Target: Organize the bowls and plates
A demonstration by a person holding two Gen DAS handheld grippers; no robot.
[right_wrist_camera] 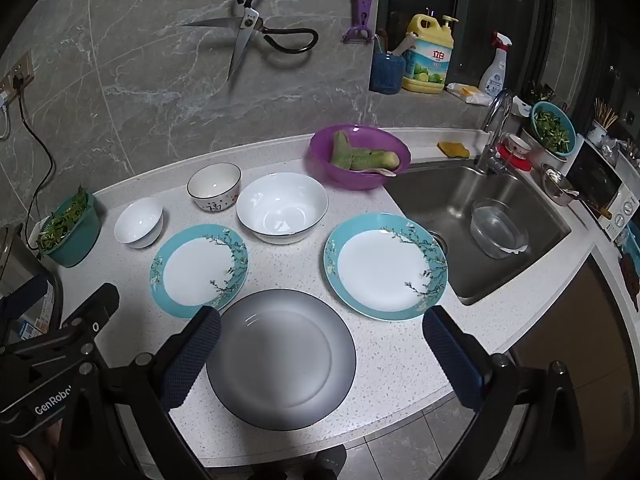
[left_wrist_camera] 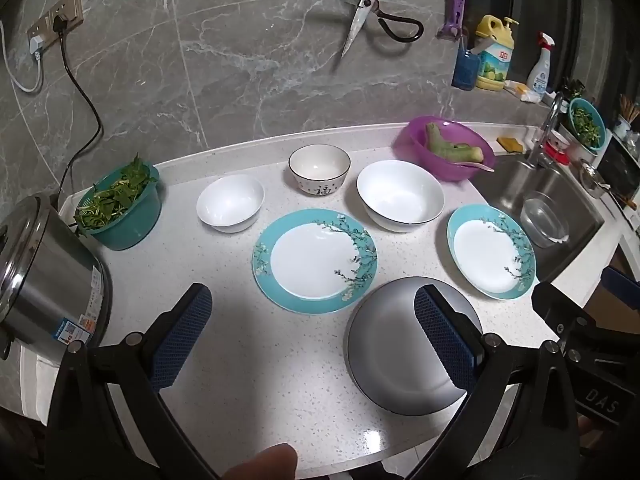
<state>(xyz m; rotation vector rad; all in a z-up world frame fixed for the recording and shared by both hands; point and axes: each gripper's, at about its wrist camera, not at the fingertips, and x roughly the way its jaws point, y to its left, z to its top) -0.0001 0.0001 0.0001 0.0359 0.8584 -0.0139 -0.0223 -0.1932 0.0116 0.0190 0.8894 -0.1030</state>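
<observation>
Six pieces of crockery are seen laid out on the speckled white surface (right_wrist_camera: 400,364), none stacked and none touching. Nearest the front edge a grey plate (right_wrist_camera: 281,359) is set. Behind it, to the left, a teal-rimmed plate with a blossom pattern (right_wrist_camera: 199,269) is placed, and a second, matching teal-rimmed plate (right_wrist_camera: 385,266) lies to the right, just beside the steel sink (right_wrist_camera: 444,204). Further back, three bowls are ranged in a loose row: a small white bowl (right_wrist_camera: 139,222) on the left, a small bowl with a dark rim and a printed character (right_wrist_camera: 214,186) in the middle, and a large white bowl (right_wrist_camera: 282,207) on the right.

The left gripper (left_wrist_camera: 312,340) is held above the front of the surface with its jaws spread wide and nothing between them; its right finger is seen in front of the grey plate. The right gripper (right_wrist_camera: 320,354) is likewise spread wide and empty, the grey plate being framed between its two fingers without being touched.

A purple bowl holding pale green vegetable pieces (right_wrist_camera: 360,157) is set at the back, near the sink, and a teal basket of leafy greens (left_wrist_camera: 119,210) stands at the left, beside a steel rice cooker (left_wrist_camera: 44,276). A glass bowl (right_wrist_camera: 498,228) rests in the sink.
</observation>
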